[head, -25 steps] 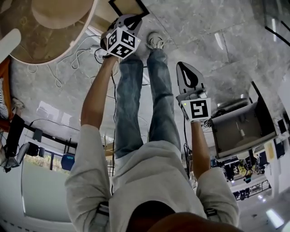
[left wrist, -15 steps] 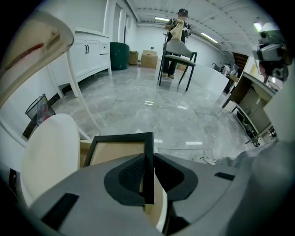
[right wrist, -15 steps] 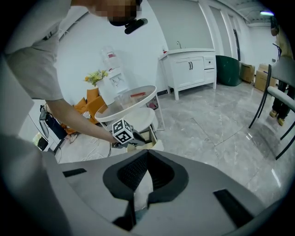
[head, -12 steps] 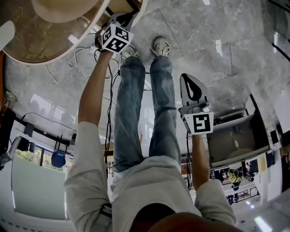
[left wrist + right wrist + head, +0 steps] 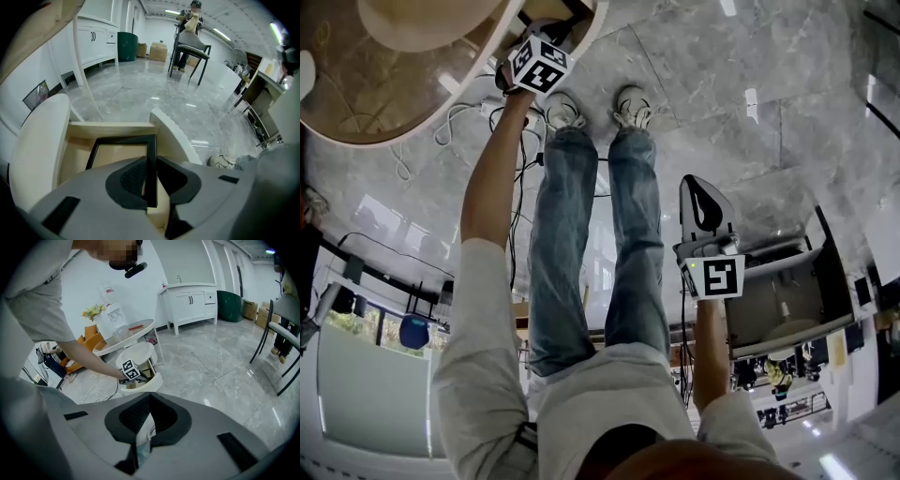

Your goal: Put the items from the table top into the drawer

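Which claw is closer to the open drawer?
Left. The left claw holds a black frame right over the drawer; the right claw, gripping something pale, is far off.

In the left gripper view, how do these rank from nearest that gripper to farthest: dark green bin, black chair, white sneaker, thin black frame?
1. Thin black rectangular frame, between the left gripper's jaws.
2. White sneaker, on the floor, lower right.
3. Black chair, mid-room, upper centre.
4. Dark green bin, farthest back, upper left.
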Demonstrator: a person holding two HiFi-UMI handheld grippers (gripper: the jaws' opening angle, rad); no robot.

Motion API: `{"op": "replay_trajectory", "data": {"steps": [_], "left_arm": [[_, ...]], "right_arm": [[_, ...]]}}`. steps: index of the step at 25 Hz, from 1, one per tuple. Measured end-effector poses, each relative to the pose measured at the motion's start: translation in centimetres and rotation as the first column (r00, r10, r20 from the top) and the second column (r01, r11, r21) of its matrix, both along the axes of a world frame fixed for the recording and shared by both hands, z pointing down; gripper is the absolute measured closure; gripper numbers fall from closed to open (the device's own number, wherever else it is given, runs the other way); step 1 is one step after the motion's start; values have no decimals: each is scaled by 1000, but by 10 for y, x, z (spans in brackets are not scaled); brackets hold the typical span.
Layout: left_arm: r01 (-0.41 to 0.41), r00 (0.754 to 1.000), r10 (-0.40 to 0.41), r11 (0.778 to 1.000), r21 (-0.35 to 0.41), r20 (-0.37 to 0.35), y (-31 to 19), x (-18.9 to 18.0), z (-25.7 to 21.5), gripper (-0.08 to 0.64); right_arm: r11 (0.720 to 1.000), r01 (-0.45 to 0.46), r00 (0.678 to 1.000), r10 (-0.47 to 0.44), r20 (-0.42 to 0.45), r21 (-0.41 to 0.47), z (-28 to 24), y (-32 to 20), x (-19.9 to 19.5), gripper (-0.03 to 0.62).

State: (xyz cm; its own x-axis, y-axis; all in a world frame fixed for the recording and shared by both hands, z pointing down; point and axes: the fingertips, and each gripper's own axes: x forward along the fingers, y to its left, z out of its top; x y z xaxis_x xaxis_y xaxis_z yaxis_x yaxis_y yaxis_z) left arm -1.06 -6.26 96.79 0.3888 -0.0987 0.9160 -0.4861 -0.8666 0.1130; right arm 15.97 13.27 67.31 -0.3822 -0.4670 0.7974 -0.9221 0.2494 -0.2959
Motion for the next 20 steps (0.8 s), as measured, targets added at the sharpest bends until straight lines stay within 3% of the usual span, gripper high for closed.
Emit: {"op": "replay_trajectory", "data": {"steps": [5,10,14,20], "left_arm": [[-16,1000,16,999,-30,20,-3,9,26,483],[-2,1000,3,1000,-18,26,-2,12,41,483],[25,999,-25,1000,7,31,-5,9,37,481],[57,998,-57,998,6,16,-2,3,19,475]], "right_arm": [[999,2,1000,-3,-13,-38,10,7,3,569],[1000,-7,1000,7,-5,-11,10,5,0,569],[1000,-12,1000,11,-15,-24,9,6,1,569],[999,-19,1000,19,-2,37,-3,-8,-5,569]]}}
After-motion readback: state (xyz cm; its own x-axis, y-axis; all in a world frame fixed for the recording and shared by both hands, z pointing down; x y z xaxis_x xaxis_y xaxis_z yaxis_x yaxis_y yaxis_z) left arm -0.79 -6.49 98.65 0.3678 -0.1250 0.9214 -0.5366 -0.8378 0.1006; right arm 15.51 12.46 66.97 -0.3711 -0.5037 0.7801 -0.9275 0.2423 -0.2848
